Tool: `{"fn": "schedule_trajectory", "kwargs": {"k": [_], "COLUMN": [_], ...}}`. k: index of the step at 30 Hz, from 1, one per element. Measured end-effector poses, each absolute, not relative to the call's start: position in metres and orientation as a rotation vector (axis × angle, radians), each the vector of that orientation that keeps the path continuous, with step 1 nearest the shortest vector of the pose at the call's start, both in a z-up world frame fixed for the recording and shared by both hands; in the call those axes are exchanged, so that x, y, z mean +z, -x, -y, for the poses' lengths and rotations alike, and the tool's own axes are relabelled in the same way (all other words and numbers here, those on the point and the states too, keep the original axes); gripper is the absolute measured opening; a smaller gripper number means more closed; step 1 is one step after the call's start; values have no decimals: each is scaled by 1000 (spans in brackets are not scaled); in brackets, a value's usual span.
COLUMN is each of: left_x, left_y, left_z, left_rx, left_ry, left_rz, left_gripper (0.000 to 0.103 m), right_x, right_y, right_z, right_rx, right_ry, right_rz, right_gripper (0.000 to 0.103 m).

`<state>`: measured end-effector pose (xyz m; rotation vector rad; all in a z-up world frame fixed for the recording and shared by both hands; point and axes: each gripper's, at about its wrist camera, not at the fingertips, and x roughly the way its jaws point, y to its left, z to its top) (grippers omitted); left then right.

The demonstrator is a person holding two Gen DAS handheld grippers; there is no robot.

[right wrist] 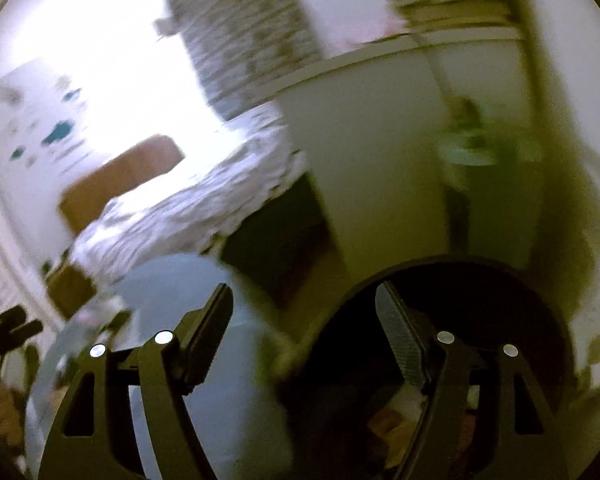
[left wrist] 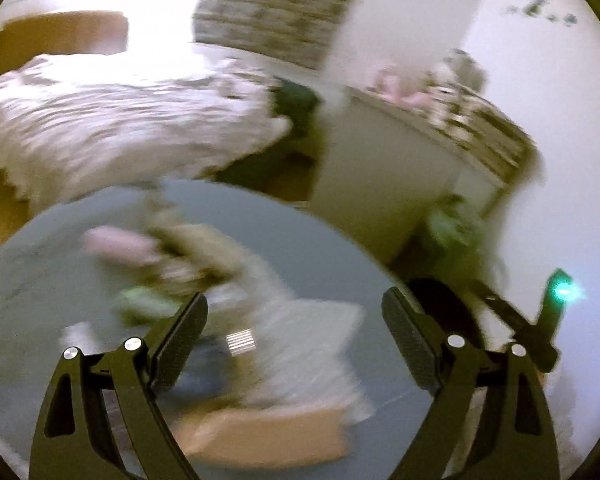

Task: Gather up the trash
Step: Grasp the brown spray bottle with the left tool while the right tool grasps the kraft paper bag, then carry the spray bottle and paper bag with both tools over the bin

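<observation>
Blurred bedroom, round grey table (left wrist: 60,280) at 7 o'clock, bed with rumpled pale bedding (left wrist: 120,120) at 10 o'clock, wooden headboard (left wrist: 60,36) behind it, white cabinet (left wrist: 380,168) centre, patterned curtain (left wrist: 276,8) at 12 o'clock, white wall (left wrist: 560,140) at 3 o'clock, glaring window light (right wrist: 112,60).

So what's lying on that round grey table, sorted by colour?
Blurred, so roughly:
Pink: 1, wrapper
Green: 1, scrap
White: 1, bag
Brown: 1, cardboard
Total: 4, on the table
</observation>
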<state>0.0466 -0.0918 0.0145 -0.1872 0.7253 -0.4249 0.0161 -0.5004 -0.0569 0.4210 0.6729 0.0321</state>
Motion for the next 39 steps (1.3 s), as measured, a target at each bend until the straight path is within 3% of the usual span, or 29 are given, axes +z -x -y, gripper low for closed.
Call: {"fn": "schedule_trajectory", "kwargs": {"k": [8, 11, 13, 21, 23, 27, 39], "left_x": [-30, -39, -46, -63, -64, -65, -38], "left_y": [-48, -52, -55, -58, -59, -60, -33], "left_z": [0, 1, 3, 5, 2, -9, -28], "left_rx": [-241, -254, -248, -220, -221, -248, -365], "left_ry": [232, 190, 161, 60, 59, 89, 218], "left_rz": [-882, -916, -934, -948, -943, -945, -855], "left_gripper": [86, 78, 72, 52, 45, 38, 30], "right_x": [-38, -30, -29, -44, -51, -60, -20], "right_y": [-7, -2, -3, -10, -9, -3, 1], "right_z": [352, 290, 259, 187, 179, 174, 269], "right_rx": [532, 683, 744, 800, 785, 784, 734], "right_ry": [-213, -60, 14, 208, 249, 251, -219], "right_rz": [-823, -865, -885, -984, -1010, -1030, -903], "right_gripper": [73, 73, 80, 79, 63, 43, 38]}}
